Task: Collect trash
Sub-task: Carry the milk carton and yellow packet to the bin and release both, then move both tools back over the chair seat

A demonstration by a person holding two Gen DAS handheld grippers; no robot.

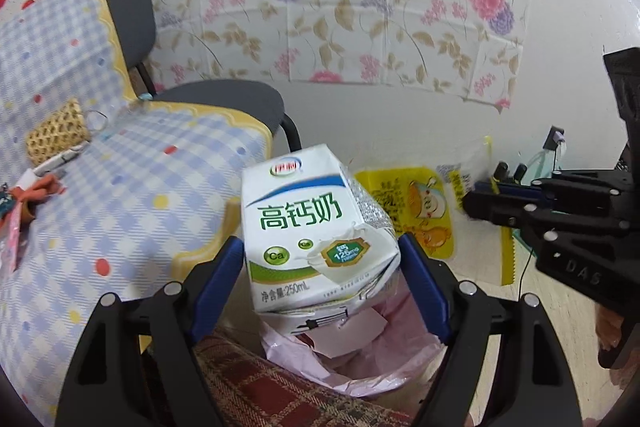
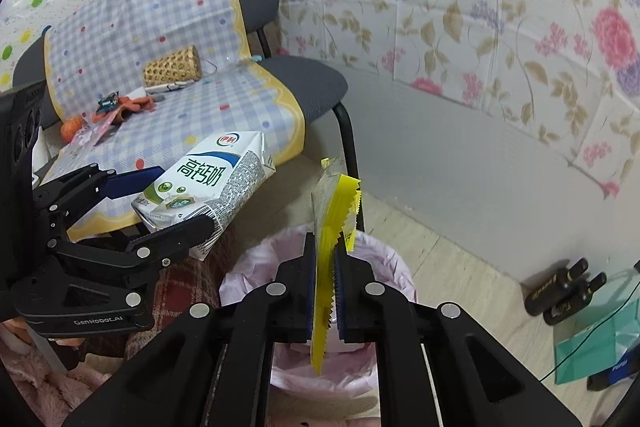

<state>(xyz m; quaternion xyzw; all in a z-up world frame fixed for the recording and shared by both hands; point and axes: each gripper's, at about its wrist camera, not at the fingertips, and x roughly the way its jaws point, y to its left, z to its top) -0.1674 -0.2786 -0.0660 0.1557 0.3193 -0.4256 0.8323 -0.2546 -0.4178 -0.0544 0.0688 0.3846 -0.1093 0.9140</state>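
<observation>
My left gripper [image 1: 320, 263] is shut on a white and green milk carton [image 1: 316, 231] and holds it tilted above a bin lined with a pink bag [image 1: 352, 359]. The carton also shows in the right wrist view [image 2: 204, 187], in the left gripper [image 2: 172, 199]. My right gripper [image 2: 324, 267] is shut on a flat yellow snack wrapper [image 2: 326, 247], held edge-on over the pink-lined bin [image 2: 384, 267]. The wrapper shows in the left wrist view [image 1: 416, 207], beside the carton, in the right gripper [image 1: 480, 199].
A chair with a blue checked cover [image 2: 168, 39] stands left of the bin, carrying a woven cup [image 2: 172, 67], orange bits [image 2: 120, 107] and a pink card. Two dark bottles [image 2: 560, 291] and a teal bag [image 2: 600, 347] lie on the floor at right. A floral sheet covers the wall.
</observation>
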